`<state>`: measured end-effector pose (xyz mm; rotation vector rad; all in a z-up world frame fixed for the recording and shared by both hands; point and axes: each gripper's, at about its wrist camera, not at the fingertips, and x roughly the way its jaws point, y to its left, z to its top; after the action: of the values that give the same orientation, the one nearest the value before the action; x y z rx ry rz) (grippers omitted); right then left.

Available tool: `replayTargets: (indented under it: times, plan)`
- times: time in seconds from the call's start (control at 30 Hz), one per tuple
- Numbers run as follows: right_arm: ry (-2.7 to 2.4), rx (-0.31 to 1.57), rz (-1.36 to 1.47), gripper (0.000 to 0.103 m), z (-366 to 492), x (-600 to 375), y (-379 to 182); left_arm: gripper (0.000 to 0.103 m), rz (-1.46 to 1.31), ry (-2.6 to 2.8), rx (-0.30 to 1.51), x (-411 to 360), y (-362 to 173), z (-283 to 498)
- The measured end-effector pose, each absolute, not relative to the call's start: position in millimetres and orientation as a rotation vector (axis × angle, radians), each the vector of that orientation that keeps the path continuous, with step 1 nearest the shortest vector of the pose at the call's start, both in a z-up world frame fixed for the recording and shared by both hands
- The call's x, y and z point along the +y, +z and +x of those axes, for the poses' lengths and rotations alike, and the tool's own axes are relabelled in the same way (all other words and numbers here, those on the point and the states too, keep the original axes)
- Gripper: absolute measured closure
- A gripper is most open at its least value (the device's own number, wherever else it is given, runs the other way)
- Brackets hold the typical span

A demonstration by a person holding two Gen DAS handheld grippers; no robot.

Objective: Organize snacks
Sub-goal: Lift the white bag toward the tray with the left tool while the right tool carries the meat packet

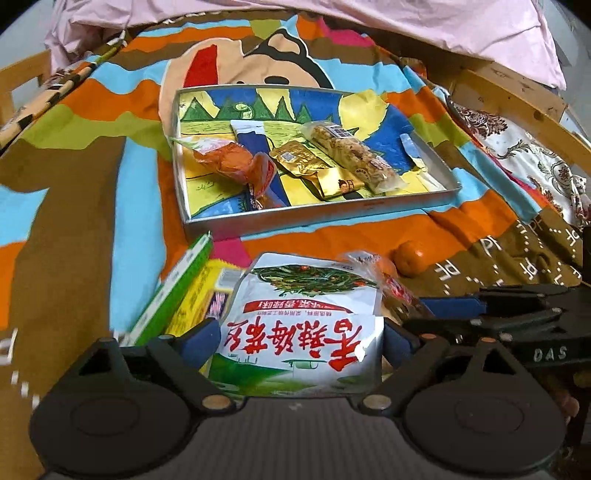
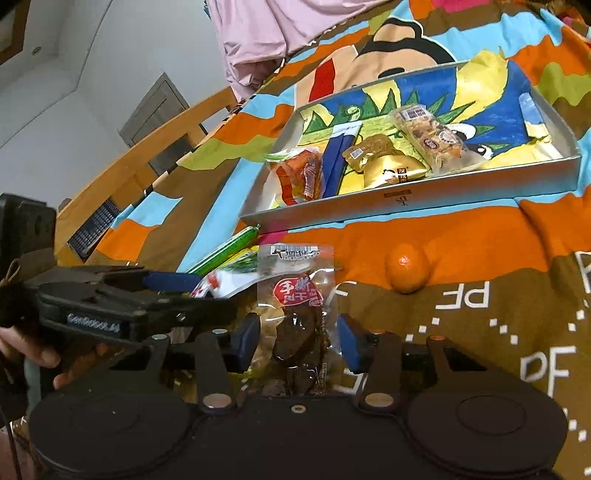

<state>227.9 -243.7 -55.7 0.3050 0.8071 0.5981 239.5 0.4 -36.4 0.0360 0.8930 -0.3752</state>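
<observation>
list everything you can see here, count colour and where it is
tray: 1, silver rim, drawing-lined, on the blanket
orange packet: 1, orange, left in the tray
blue packet: 1, blue and white, in the tray, partly covered
gold packets: 2, gold, middle of the tray
clear cracker bar: 1, clear with beige pieces, right in the tray
white bag: 1, white and green with red print, between the left gripper's pads
clear dark-snack packet: 1, clear with red label, between the right gripper's pads
green stick: 1, green, in front of the tray
yellow pack: 1, yellow, beside the white bag
tangerine: 1, orange, on the blanket
blanket: 1, multicoloured
pink cloth: 1, pink, far edge
left gripper: 1, black, blue pads
right gripper: 1, black, blue pads
</observation>
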Motion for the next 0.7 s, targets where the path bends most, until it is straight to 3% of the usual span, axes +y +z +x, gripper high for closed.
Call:
replayTargets:
  times: [0.17, 0.23, 0.5, 0.7]
  plan:
    - [0.599, 0.782, 0.241, 0.055, 210.3, -243.5, -50.6, 0.026, 0.048, -0.369, 0.851, -0.9, -29.5, 212.6]
    - [0.605, 0.788, 0.236, 0.055, 206.9, -242.8, -50.6, 0.026, 0.062, -0.365, 0.854, -1.8, -31.2, 209.1]
    - [0.617, 0.781, 0.219, 0.055, 200.8, -240.9, -49.5, 0.003, 0.104, -0.348, 0.895, -1.8, -38.4, 231.1]
    - [0.627, 0.780, 0.208, 0.055, 202.1, -242.5, -51.5, 0.005, 0.047, -0.414, 0.939, 7.1, -41.8, 250.5]
